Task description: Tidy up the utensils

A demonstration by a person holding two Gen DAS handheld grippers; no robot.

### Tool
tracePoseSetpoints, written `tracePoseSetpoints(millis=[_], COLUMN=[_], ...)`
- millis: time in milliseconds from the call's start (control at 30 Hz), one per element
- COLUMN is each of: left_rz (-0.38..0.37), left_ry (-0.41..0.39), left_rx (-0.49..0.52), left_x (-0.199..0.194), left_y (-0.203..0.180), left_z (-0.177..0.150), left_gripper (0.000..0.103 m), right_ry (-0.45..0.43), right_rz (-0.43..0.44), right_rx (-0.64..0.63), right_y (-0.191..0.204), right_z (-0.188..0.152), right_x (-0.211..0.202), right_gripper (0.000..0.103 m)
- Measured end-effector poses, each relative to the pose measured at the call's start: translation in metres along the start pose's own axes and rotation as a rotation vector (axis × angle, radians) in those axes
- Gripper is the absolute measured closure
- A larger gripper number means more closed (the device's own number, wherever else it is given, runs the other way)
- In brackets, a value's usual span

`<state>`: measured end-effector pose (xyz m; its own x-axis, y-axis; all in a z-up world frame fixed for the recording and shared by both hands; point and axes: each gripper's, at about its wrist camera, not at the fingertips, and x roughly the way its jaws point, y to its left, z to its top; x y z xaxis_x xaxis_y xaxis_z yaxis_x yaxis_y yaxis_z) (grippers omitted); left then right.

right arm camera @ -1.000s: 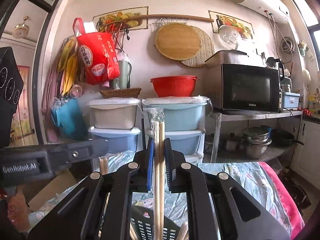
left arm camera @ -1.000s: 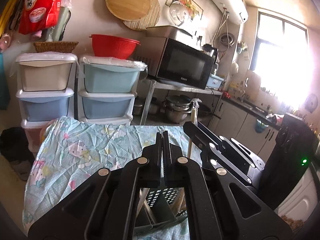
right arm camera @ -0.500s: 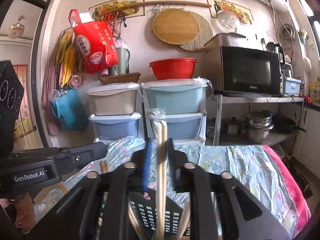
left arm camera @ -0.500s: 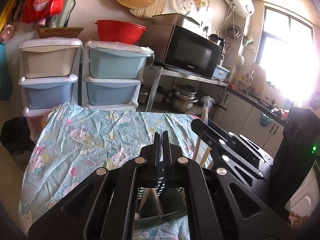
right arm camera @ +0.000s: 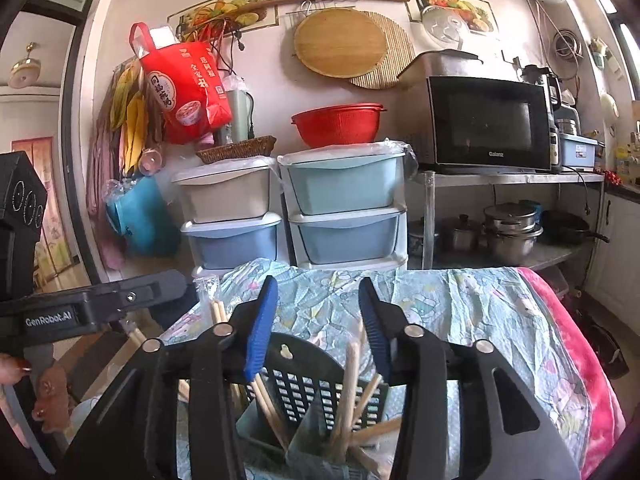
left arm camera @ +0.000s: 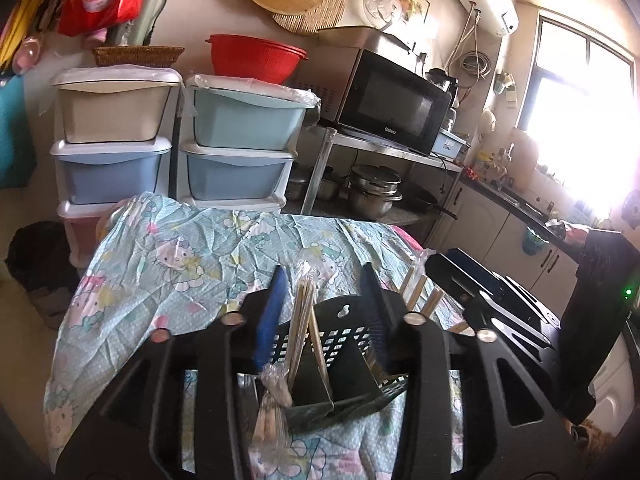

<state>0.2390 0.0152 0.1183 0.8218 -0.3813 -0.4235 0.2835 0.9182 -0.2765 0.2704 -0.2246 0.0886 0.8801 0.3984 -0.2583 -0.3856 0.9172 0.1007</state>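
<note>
A dark slotted utensil holder (left arm camera: pixel 340 344) (right arm camera: pixel 320 392) stands on the patterned tablecloth (left arm camera: pixel 192 256). Wrapped chopsticks (left arm camera: pixel 304 320) lean in its left compartment in the left wrist view. More wooden chopsticks (right arm camera: pixel 352 384) stand in the holder in the right wrist view. My left gripper (left arm camera: pixel 326 300) is open right above the holder, touching nothing. My right gripper (right arm camera: pixel 320 308) is open above the holder with nothing between its jaws. It also shows in the left wrist view (left arm camera: pixel 480 292), and the left one shows in the right wrist view (right arm camera: pixel 100 304).
Stacked plastic drawers (left arm camera: pixel 180 140) stand behind the table. A microwave (left arm camera: pixel 392 104) sits on a metal shelf with pots (left arm camera: pixel 372 196) below. A kitchen counter (left arm camera: pixel 520 208) runs along the right. A pink blanket (right arm camera: pixel 580 360) lies at the table's right edge.
Both grippers have opened. The wrapped chopsticks left the right gripper's jaws and now stand in the holder. Both cameras tilted down toward the holder.
</note>
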Motion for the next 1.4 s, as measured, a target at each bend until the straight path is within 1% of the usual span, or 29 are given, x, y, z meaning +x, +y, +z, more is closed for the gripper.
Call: tracePoseSetpoints(millis=[33, 100, 133, 167, 200, 233, 267, 300, 333, 367, 433, 500, 567, 933, 1167, 1400], left_rz=[0.003, 0.007, 0.007, 0.01, 0.012, 0.016, 0.018, 0.018, 0.021, 0.024, 0.022, 0.023, 0.027, 0.044, 0.076, 0.1], left_ry=[-0.002, -0.006, -0.012, -0.018, -0.022, -0.03, -0.036, -0.039, -0.042, -0.048, -0.055, -0.062, -0.071, -0.089, -0.072, -0.03], left_rx=[0.001, 0.001, 0.002, 0.004, 0.005, 0.005, 0.003, 0.001, -0.002, -0.005, -0.011, -0.014, -0.015, -0.011, -0.006, -0.018], left_x=[-0.003, -0.007, -0.011, -0.014, -0.017, -0.021, -0.024, -0.027, -0.03, -0.034, -0.04, -0.047, -0.055, -0.082, -0.089, -0.088], left_y=[0.0, -0.001, -0.002, -0.003, -0.004, -0.004, -0.005, -0.006, -0.006, -0.006, -0.006, -0.006, -0.007, -0.011, -0.011, -0.008], left_z=[0.0, 0.0, 0.0, 0.0, 0.001, 0.001, 0.001, 0.002, 0.002, 0.001, 0.001, 0.0, -0.002, -0.021, -0.043, -0.073], left_gripper=[0.061, 0.057, 0.052, 0.05, 0.044, 0.039, 0.037, 0.033, 0.028, 0.025, 0.015, 0.011, 0.011, 0.011, 0.011, 0.011], right_ry=[0.001, -0.003, -0.006, -0.01, -0.013, -0.016, -0.02, -0.024, -0.028, -0.032, -0.038, -0.042, -0.044, -0.03, -0.011, 0.022], right_rz=[0.0, 0.003, 0.002, 0.003, 0.005, 0.007, 0.011, 0.016, 0.018, 0.02, 0.025, 0.026, 0.031, 0.025, 0.019, 0.001], right_rx=[0.003, 0.01, 0.012, 0.013, 0.015, 0.019, 0.023, 0.027, 0.029, 0.03, 0.026, 0.023, 0.018, 0.011, -0.021, -0.059], right_y=[-0.001, -0.003, -0.003, -0.004, -0.004, -0.005, -0.005, -0.005, -0.005, -0.004, -0.003, -0.001, 0.001, 0.008, 0.019, 0.033], right_z=[0.0, 0.001, 0.002, 0.002, 0.003, 0.004, 0.005, 0.006, 0.006, 0.006, 0.006, 0.005, 0.004, -0.009, -0.023, -0.045], right_x=[-0.003, -0.01, -0.014, -0.017, -0.021, -0.025, -0.03, -0.034, -0.039, -0.043, -0.051, -0.058, -0.066, -0.094, -0.105, -0.111], right_gripper=[0.058, 0.055, 0.052, 0.05, 0.049, 0.045, 0.041, 0.039, 0.036, 0.033, 0.027, 0.023, 0.019, 0.009, 0.007, 0.007])
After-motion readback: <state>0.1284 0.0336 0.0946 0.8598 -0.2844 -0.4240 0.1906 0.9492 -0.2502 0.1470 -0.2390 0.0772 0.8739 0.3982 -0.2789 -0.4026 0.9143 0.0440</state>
